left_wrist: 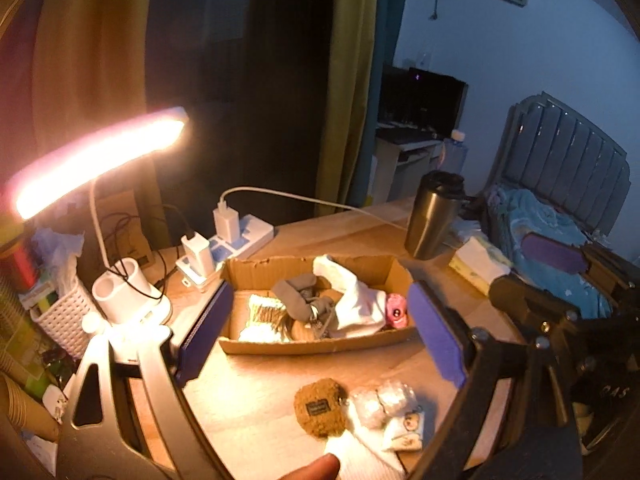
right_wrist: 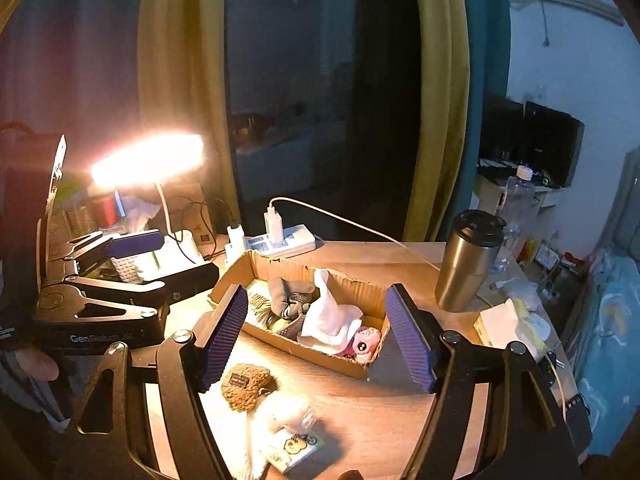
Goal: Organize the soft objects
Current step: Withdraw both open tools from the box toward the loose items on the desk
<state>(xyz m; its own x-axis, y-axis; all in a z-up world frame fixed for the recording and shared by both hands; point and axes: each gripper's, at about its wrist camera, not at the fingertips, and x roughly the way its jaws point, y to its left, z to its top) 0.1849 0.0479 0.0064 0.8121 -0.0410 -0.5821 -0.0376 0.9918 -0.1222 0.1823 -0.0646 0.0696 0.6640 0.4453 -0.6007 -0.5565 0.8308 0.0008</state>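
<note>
Left gripper (left_wrist: 322, 322), right gripper (right_wrist: 316, 338): jaws spread wide, nothing between them, both above the desk (left_wrist: 360, 232). Risk: a low pass could snag the cardboard box (left_wrist: 312, 346) rim and shove it. Brown plush pouch (left_wrist: 320, 407), fuzzy, dark label, lies outside the box; white sock (left_wrist: 356, 304) crumpled inside

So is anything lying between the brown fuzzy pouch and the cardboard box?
Nothing visible: bare desk separates the brown fuzzy pouch from the cardboard box. The box's near wall is low.
</note>
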